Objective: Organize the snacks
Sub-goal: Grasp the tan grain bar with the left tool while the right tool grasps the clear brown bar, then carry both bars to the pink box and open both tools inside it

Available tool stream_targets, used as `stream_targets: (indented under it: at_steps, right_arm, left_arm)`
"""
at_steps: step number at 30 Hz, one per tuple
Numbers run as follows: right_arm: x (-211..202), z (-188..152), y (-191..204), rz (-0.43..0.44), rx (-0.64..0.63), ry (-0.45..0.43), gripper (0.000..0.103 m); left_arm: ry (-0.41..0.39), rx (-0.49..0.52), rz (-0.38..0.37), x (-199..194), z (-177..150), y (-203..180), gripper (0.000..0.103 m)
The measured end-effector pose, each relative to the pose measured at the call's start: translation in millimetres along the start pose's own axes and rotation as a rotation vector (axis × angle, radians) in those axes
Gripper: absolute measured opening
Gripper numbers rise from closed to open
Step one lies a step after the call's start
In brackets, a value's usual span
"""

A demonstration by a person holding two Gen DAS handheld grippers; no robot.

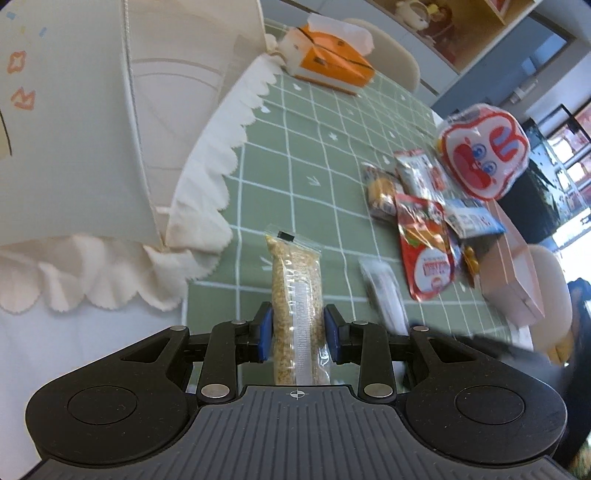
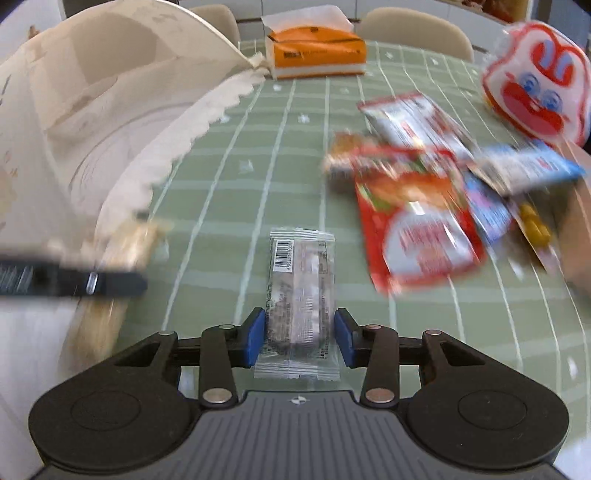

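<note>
My left gripper point(image 1: 298, 328) is shut on a clear-wrapped sesame grain bar point(image 1: 295, 295), held above the green grid tablecloth beside the cream fabric basket point(image 1: 92, 129). My right gripper point(image 2: 300, 338) is shut on a clear packet with a dark bar and barcode point(image 2: 301, 291). In the right wrist view the left gripper point(image 2: 74, 282) and its bar appear blurred at left, by the basket point(image 2: 110, 110). A pile of snacks lies at right: a red packet point(image 1: 428, 243) point(image 2: 413, 218), a blue packet point(image 1: 472, 218) point(image 2: 524, 166) and a round red-and-white bag point(image 1: 484, 155) point(image 2: 535, 88).
An orange tissue box point(image 1: 332, 59) point(image 2: 317, 48) stands at the table's far side. A pink box point(image 1: 513, 273) sits at the right edge behind the snacks. Beige chairs point(image 2: 413, 29) stand beyond the table. The green tablecloth point(image 2: 258, 166) shows between basket and pile.
</note>
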State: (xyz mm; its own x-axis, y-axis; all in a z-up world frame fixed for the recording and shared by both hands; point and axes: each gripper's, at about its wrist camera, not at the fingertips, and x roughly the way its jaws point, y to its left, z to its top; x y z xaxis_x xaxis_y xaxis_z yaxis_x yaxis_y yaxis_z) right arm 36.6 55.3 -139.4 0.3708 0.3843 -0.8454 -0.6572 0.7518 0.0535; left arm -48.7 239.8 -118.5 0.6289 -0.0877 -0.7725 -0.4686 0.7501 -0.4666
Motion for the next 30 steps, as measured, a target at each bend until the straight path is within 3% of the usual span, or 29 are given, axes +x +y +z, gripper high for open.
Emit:
stream_targets:
  at_steps: [5,6,8,12,16,21,30]
  right_arm:
    - [-22.0,-38.1,-16.8,-0.005,0.038,0.003,0.049]
    - [-23.1,-40.8,-17.5,-0.004,0.04,0.0,0.053]
    - [-22.3,-43.4,-17.3,0.002,0.057,0.008,0.075]
    - [-19.1,-45.9,-10.0,-0.007,0.055,0.01,0.086]
    - [-12.9,-44.9,-4.7,-0.006,0.056,0.037,0.103]
    - [-11.7,-48.0,2.1,-0.082,0.086,0.045,0.103]
    - [-9.4,-42.0,0.2,-0.059,0.049,0.046,0.103]
  left_arm:
    - [0.028,0.018,-0.021,2.3,-8.3,-8.6,0.034]
    - [0.033,0.021,-0.024,2.9,-9.5,-10.5,0.034]
    - [0.039,0.031,-0.03,3.8,-10.9,-15.1,0.034]
    - [0.038,0.051,-0.041,1.3,-13.2,-23.0,0.034]
    - [0.034,0.056,-0.04,-1.6,-13.6,-25.3,0.034]
    - [0.028,0.05,-0.035,-5.6,-14.2,-23.2,0.034]
    - [0.022,0.04,-0.034,-8.3,-14.2,-20.8,0.034]
